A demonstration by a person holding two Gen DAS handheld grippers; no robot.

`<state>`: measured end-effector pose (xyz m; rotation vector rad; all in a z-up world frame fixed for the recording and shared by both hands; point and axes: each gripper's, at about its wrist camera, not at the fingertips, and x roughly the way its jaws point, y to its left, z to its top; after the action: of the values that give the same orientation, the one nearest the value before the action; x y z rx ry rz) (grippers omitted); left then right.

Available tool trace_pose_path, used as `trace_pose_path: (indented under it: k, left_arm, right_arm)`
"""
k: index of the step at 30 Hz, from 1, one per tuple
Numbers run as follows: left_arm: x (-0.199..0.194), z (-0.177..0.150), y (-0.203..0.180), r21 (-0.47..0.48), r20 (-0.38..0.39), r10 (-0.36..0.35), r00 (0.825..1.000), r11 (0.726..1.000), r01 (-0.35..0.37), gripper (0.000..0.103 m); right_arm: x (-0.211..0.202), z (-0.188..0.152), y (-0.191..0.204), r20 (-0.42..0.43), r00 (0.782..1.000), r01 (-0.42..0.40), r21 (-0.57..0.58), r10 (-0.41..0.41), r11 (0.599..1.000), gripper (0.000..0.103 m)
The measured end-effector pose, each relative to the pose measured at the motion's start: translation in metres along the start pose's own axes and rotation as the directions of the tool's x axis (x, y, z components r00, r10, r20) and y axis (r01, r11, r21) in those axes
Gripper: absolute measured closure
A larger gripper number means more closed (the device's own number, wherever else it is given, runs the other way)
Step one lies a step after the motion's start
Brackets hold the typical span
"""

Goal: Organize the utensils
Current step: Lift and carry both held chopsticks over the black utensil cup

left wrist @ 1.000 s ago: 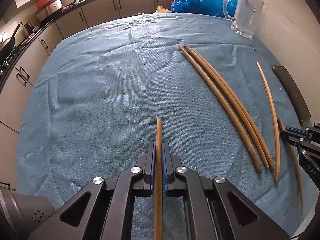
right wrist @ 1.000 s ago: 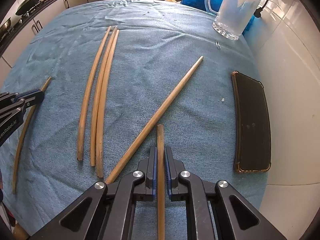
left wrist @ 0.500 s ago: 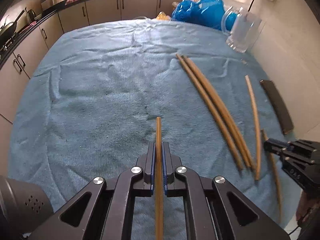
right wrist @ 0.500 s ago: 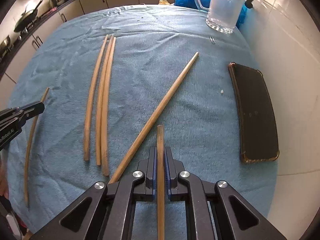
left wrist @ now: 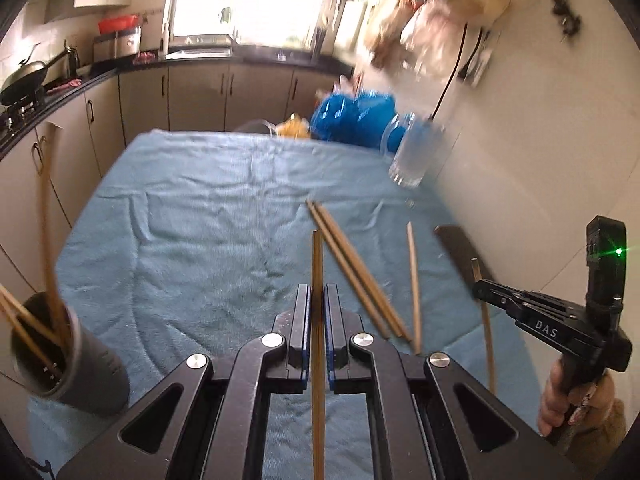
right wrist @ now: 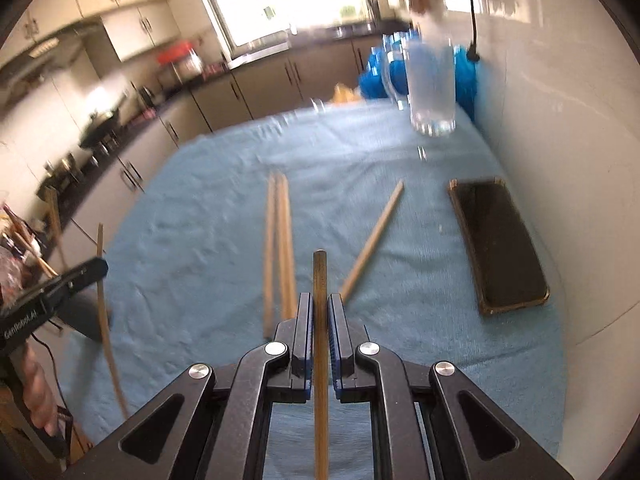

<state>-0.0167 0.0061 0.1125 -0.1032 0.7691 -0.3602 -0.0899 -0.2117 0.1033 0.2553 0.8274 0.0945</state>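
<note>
My left gripper (left wrist: pixel 317 300) is shut on a wooden chopstick (left wrist: pixel 317 264), held up above the blue cloth (left wrist: pixel 192 216). My right gripper (right wrist: pixel 320 308) is shut on another wooden chopstick (right wrist: pixel 320 276), also lifted. A dark holder cup (left wrist: pixel 68 364) with several chopsticks in it stands at the lower left of the left wrist view. A close bundle of chopsticks (left wrist: pixel 352 276) (right wrist: pixel 280 248) and a single one (left wrist: pixel 413 276) (right wrist: pixel 372 240) lie on the cloth. Each gripper shows in the other's view, the right one (left wrist: pixel 480 286) and the left one (right wrist: pixel 98 268).
A glass mug (right wrist: pixel 432 84) (left wrist: pixel 416 156) stands at the far right by blue plastic bags (left wrist: pixel 352 116). A black phone in a case (right wrist: pixel 500 244) lies along the white wall on the right. Kitchen cabinets and a counter (left wrist: pixel 192 92) run behind the table.
Both grippers have lifted and tilted up with their chopsticks, so the views now take in the kitchen. The holder cup has come into the left wrist view.
</note>
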Motion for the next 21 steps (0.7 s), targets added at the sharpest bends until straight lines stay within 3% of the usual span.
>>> trace_pose_path:
  k: [5,12,17,21]
  left_arm:
    - [-0.045,0.001,0.007,-0.028,0.09,-0.033,0.995,0.999,0.036,0.098]
    - [-0.119,0.021,0.022,-0.033,0.225,-0.032,0.974,0.999,0.04,0.098]
    - [-0.181,0.042,0.044,-0.047,0.338,0.027,0.941,0.999,-0.012,0.097]
    - [-0.217,0.058,0.072,-0.08,0.423,0.113,0.899,0.993,-0.087,0.097]
  right_arm:
    - [-0.035,0.009,0.023,0.112,0.992,-0.05,-0.012,0.051,0.999,0.095]
    - [-0.067,0.032,0.073,0.227,0.962,-0.149,-0.037,0.154,0.988,0.095]
    - [-0.074,0.06,0.136,0.296,0.912,-0.271,-0.082,0.284,0.959,0.095]
    - [-0.068,0.076,0.198,0.344,0.847,-0.388,-0.122,0.406,0.913,0.095]
